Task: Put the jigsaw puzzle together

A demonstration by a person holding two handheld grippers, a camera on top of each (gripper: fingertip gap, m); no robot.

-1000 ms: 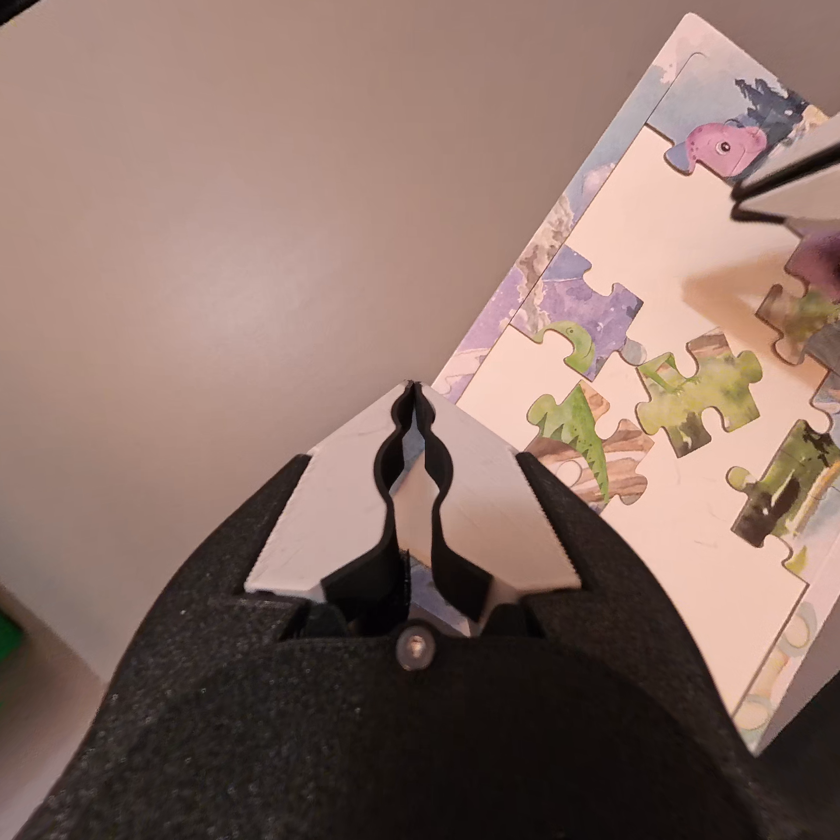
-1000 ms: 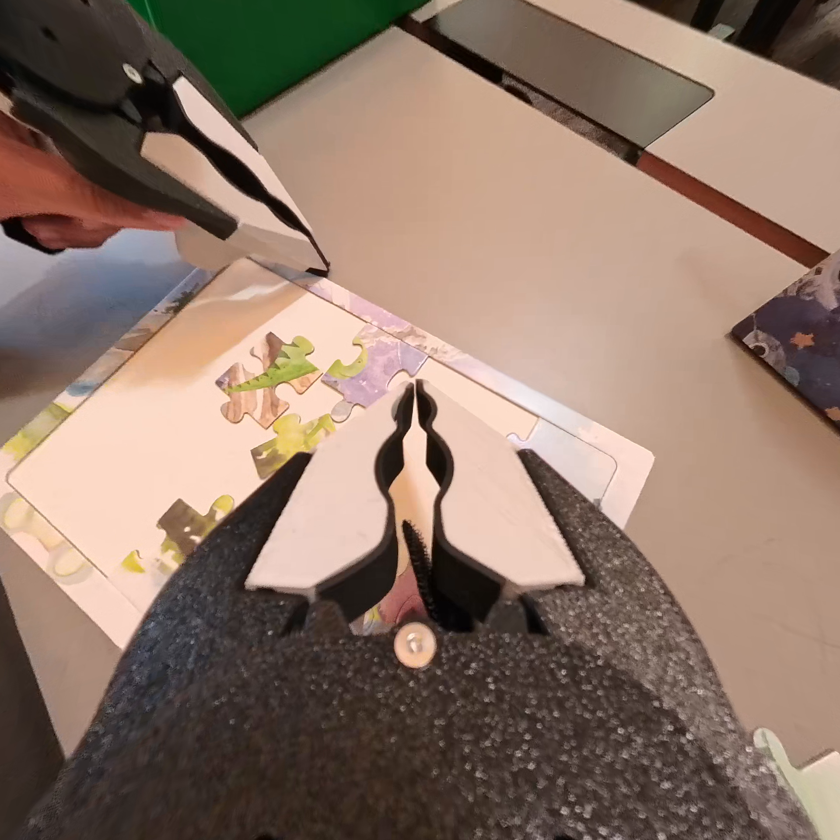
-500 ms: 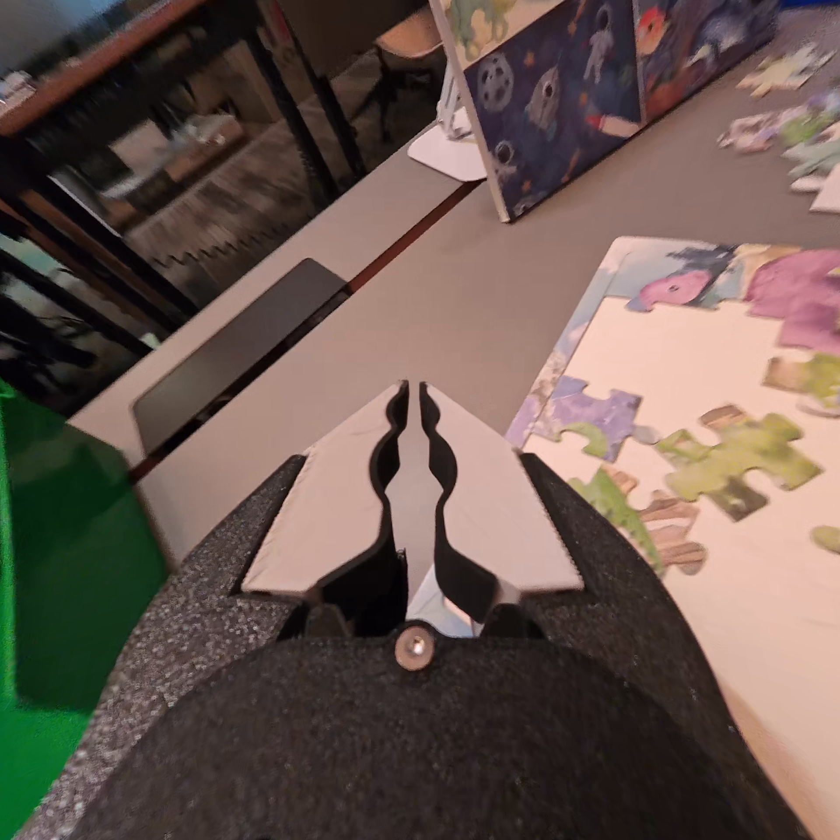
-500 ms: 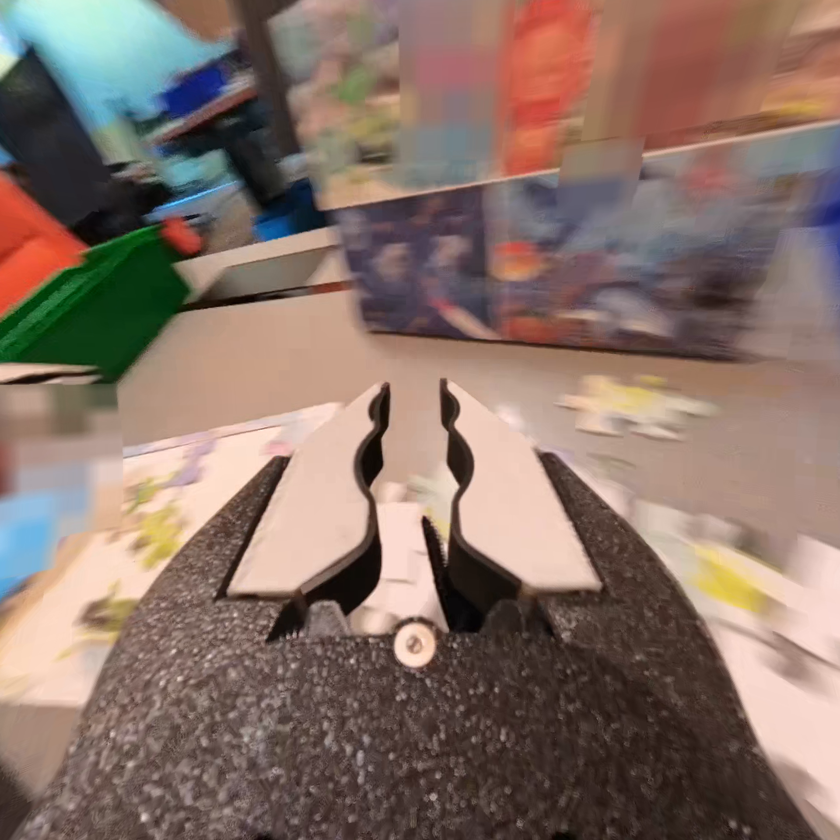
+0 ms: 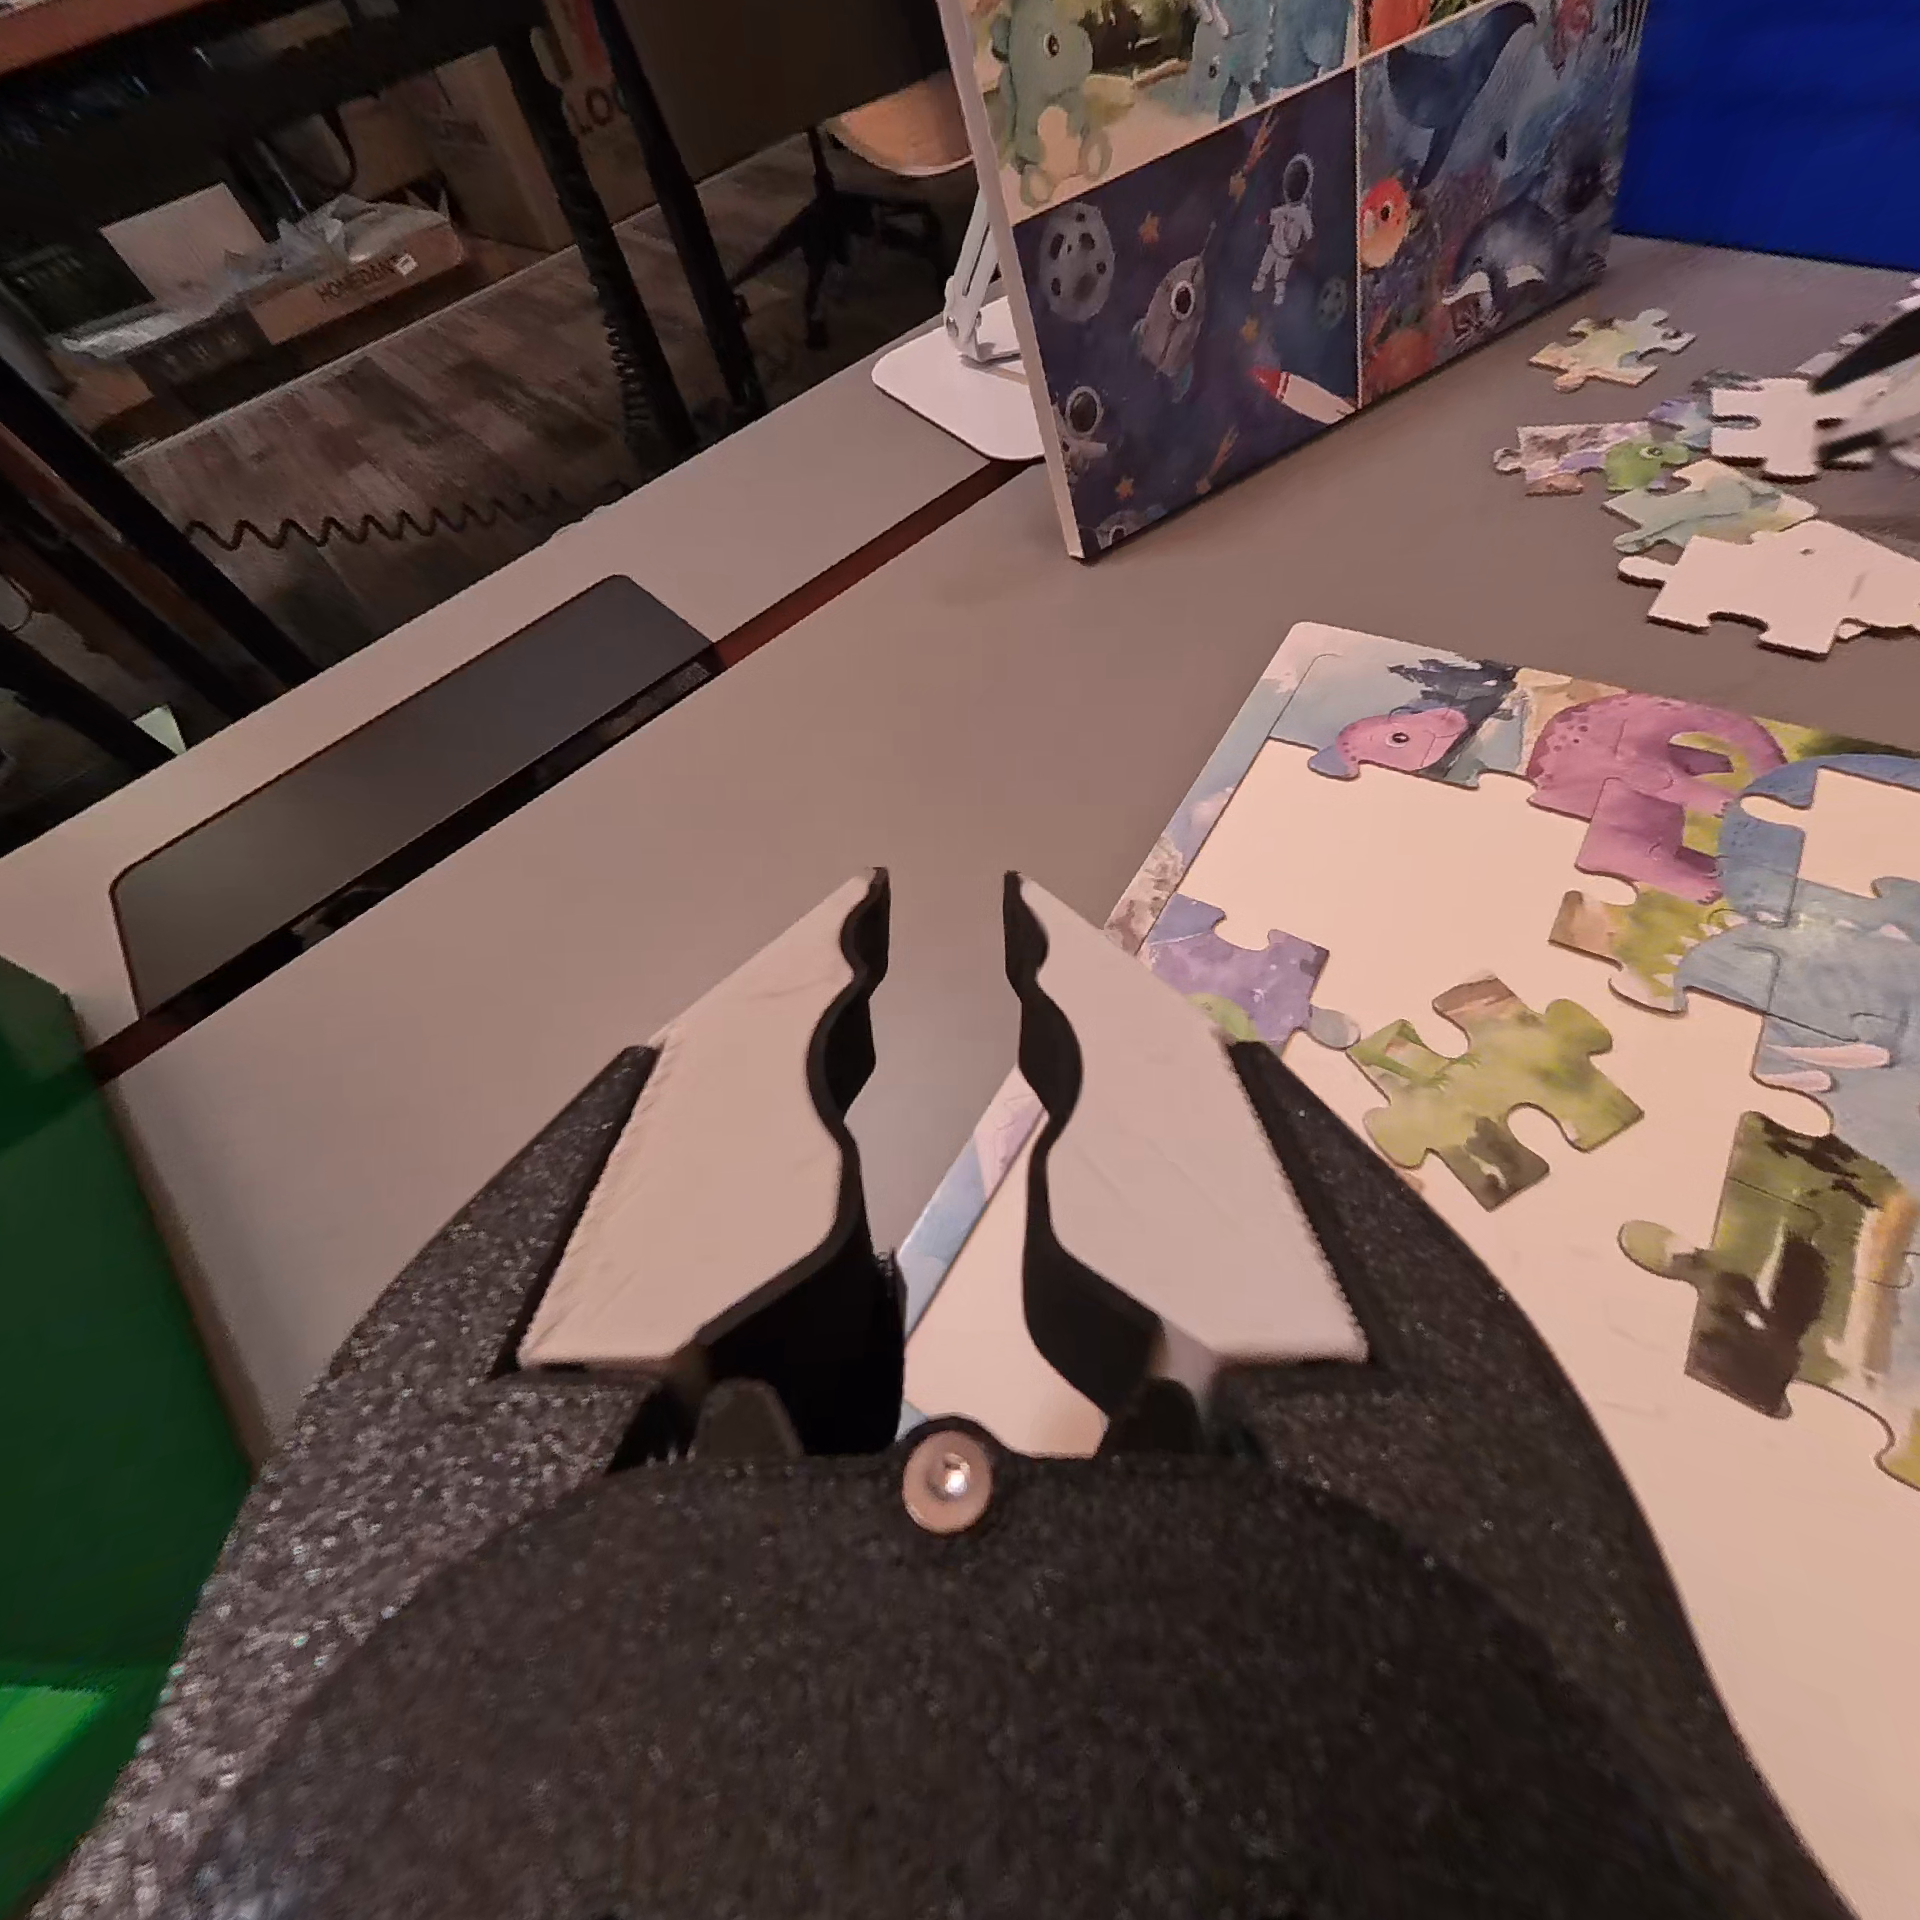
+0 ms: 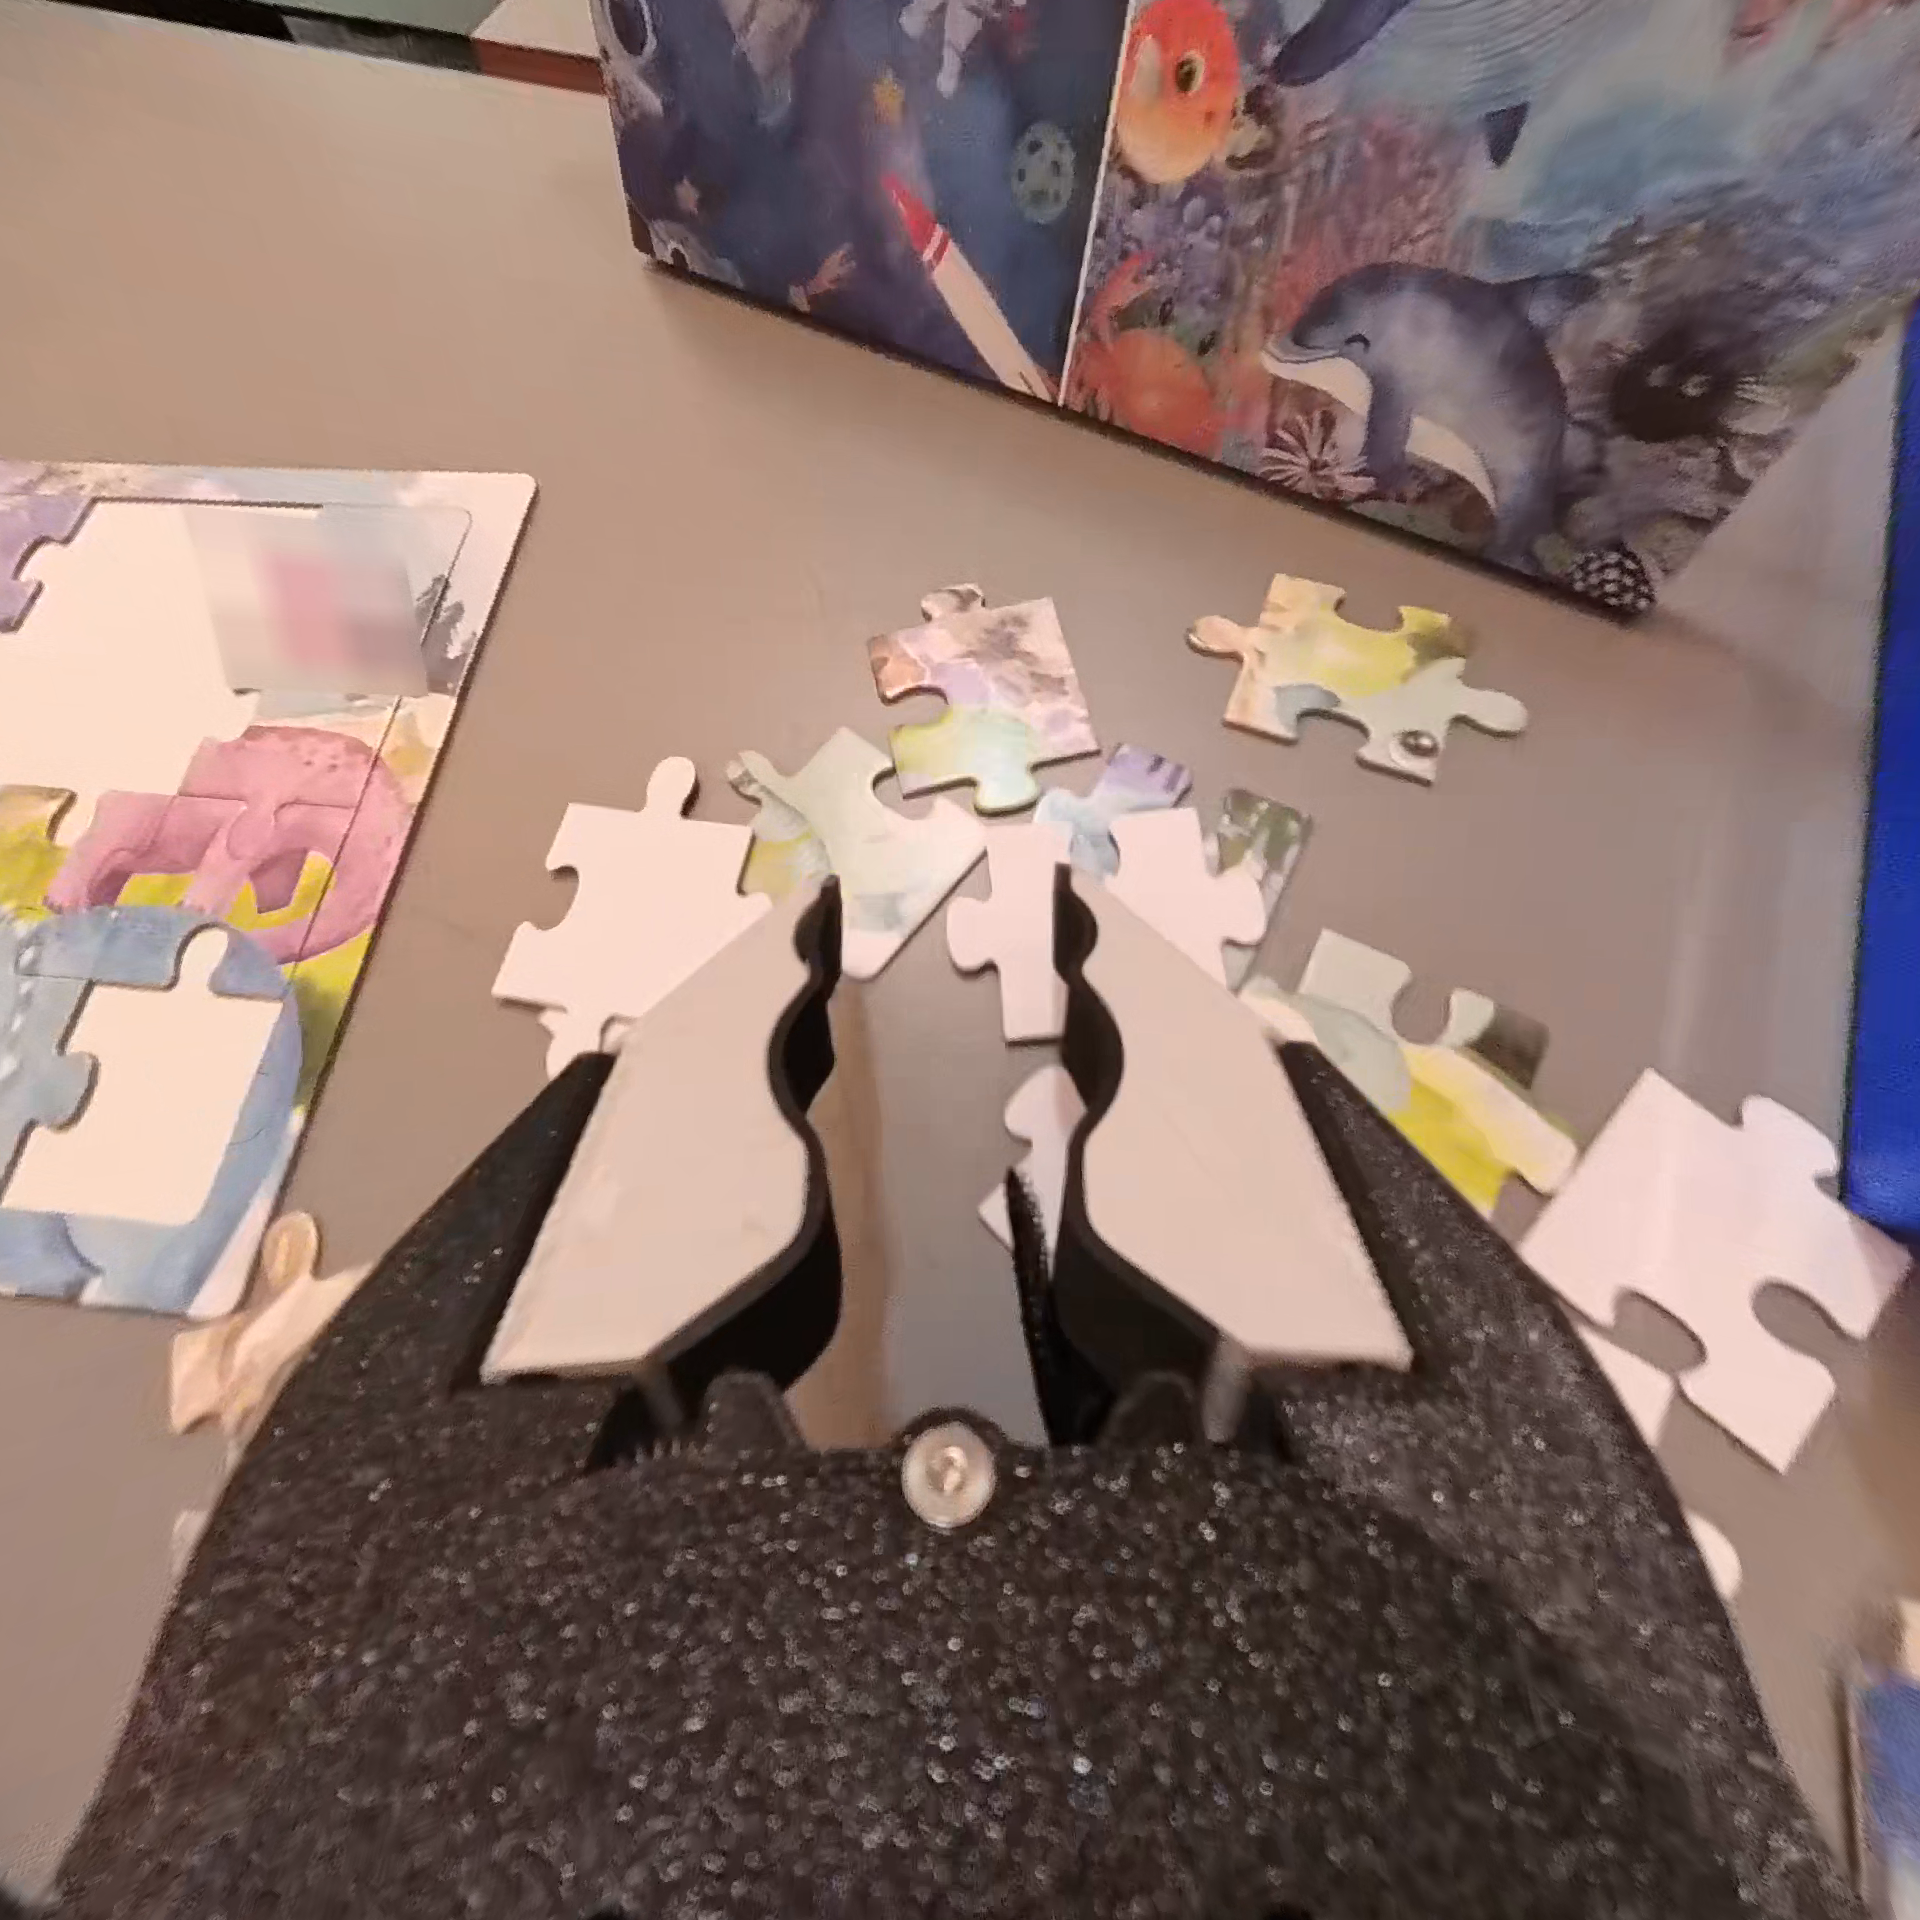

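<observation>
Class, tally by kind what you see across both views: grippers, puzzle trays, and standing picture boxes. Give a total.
Grippers: 2 (left gripper, right gripper)
Puzzle tray: 1
Picture box: 1
Total: 4

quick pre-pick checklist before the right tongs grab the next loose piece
1. Right tongs open and empty: ok.
2. Left tongs open, empty, off the puzzle board: ok.
3. Loose pieces within reach: ok, the pile lies on the table right under the right tips.
4. Target face up: not ok, the white piece at the tips is blank side up.
5. Target free to lift: cannot tell, pieces overlap there.
6. Open slots on the board: ok, bare backing shows, and several green pieces lie unjoined on it.
</observation>
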